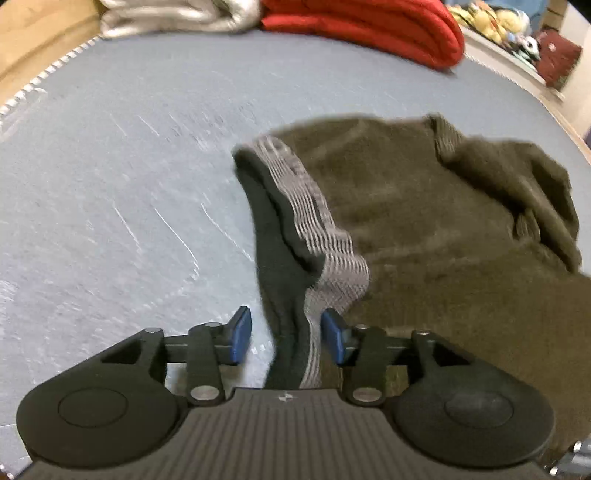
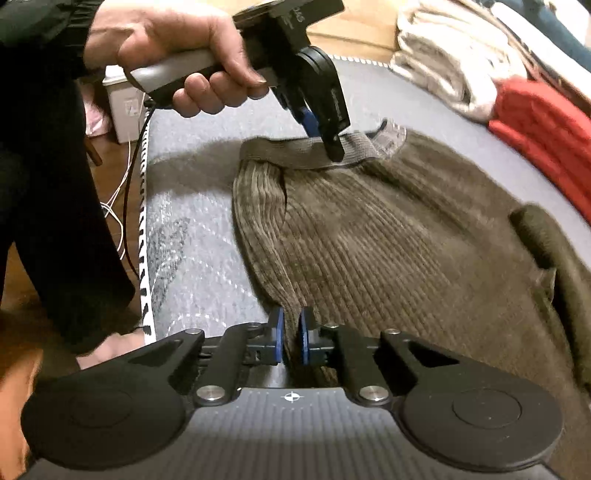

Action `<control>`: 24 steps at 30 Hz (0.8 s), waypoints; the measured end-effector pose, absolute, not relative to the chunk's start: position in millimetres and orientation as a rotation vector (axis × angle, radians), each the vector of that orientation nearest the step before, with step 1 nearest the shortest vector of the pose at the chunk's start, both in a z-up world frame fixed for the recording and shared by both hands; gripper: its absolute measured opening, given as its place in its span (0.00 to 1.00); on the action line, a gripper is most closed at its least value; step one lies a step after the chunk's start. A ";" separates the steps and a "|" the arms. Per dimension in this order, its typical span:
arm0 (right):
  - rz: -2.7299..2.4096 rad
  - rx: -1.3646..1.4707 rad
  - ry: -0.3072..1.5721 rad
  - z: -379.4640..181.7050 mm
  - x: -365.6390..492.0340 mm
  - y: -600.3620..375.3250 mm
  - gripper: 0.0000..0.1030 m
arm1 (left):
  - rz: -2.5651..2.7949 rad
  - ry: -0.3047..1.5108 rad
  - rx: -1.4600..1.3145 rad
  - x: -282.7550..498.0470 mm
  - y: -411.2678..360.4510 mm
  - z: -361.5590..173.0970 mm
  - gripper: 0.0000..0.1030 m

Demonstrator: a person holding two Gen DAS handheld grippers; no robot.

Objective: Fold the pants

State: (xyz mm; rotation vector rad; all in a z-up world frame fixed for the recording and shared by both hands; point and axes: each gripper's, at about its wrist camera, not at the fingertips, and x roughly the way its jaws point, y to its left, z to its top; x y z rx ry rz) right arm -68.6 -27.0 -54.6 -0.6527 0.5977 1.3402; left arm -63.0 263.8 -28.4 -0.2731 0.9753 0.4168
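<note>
Olive-brown corduroy pants (image 1: 424, 240) (image 2: 388, 240) lie spread on a grey mattress (image 1: 110, 184) (image 2: 192, 251). Their grey striped elastic waistband (image 1: 314, 206) (image 2: 295, 151) is turned up at the near end. My left gripper (image 1: 286, 332) (image 2: 334, 147) straddles this waistband. Its right pad touches the cloth while the left pad stands clear, so it is open. A hand (image 2: 184, 48) holds that gripper from above. My right gripper (image 2: 291, 339) is shut on the pants' near side edge, a corduroy fold pinched between its blue pads.
A folded red blanket (image 1: 369, 26) (image 2: 546, 129) and pale folded bedding (image 1: 177, 14) (image 2: 450, 62) sit at the mattress's far end. Plush toys (image 1: 491, 18) lie beyond. Left of the mattress edge are wooden floor, a white box (image 2: 123, 107), cables (image 2: 118, 206) and the person's dark-clothed legs.
</note>
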 end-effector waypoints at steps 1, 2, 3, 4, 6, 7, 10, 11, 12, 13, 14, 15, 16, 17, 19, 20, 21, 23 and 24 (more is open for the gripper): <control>1.340 -0.642 0.602 -52.7 -68.4 -28.8 0.14 | 0.447 0.929 -0.231 -64.1 259.8 -17.0 0.47; 1.338 -0.622 0.602 -48.7 -67.6 -30.9 0.14 | 0.464 0.878 -0.174 -65.1 253.8 -6.4 0.48; 1.337 -0.597 0.601 -44.1 -67.1 -33.4 0.16 | 0.470 0.835 -0.125 -65.2 247.2 1.6 0.49; 1.338 -0.556 0.607 -39.2 -64.5 -37.0 0.22 | 0.461 0.794 -0.085 -65.0 240.0 8.8 0.49; 1.319 -0.465 0.623 -30.7 -55.6 -43.9 0.36 | 0.397 0.759 -0.061 -62.4 228.2 13.8 0.49; 1.297 -0.425 0.636 -28.8 -50.5 -46.8 0.44 | 0.361 0.762 -0.068 -60.0 223.5 11.9 0.49; 1.214 -0.383 0.694 -33.6 -35.8 -51.1 0.48 | 0.297 0.853 -0.056 -46.2 213.2 -8.7 0.49; 1.189 -0.403 0.720 -39.0 -32.6 -50.4 0.49 | 0.310 0.938 -0.023 -36.9 213.9 -25.7 0.48; 1.160 -0.443 0.754 -46.5 -30.6 -49.0 0.49 | 0.332 0.998 0.000 -31.5 215.9 -40.4 0.50; 1.133 -0.489 0.780 -54.2 -29.3 -48.2 0.50 | 0.346 1.036 0.007 -26.8 219.2 -52.0 0.53; 1.122 -0.498 0.772 -57.8 -29.7 -50.2 0.52 | 0.353 1.042 -0.009 -25.3 221.9 -56.0 0.53; 1.119 -0.489 0.765 -56.4 -29.5 -52.4 0.56 | 0.363 1.043 -0.015 -24.2 222.1 -53.5 0.53; 1.111 -0.488 0.767 -53.6 -28.5 -53.7 0.57 | 0.372 1.039 -0.018 -22.7 219.3 -47.7 0.53; 1.102 -0.487 0.757 -49.9 -28.1 -55.5 0.57 | 0.372 1.014 -0.026 -22.7 215.2 -39.3 0.53; 1.088 -0.462 0.722 -40.0 -23.0 -63.2 0.61 | 0.376 0.959 -0.031 -24.2 208.4 -23.9 0.54; 1.078 -0.444 0.710 -35.6 -19.9 -66.0 0.62 | 0.375 0.929 -0.030 -23.3 203.3 -15.1 0.54; 1.057 -0.424 0.697 -31.0 -15.3 -69.2 0.63 | 0.373 0.908 -0.032 -21.8 199.8 -8.4 0.56; 0.995 -0.376 0.681 -21.5 -0.8 -76.2 0.64 | 0.372 0.867 -0.050 -13.7 192.8 6.2 0.56; 0.965 -0.352 0.676 -16.8 5.9 -80.3 0.64 | 0.369 0.849 -0.068 -8.7 189.9 14.1 0.56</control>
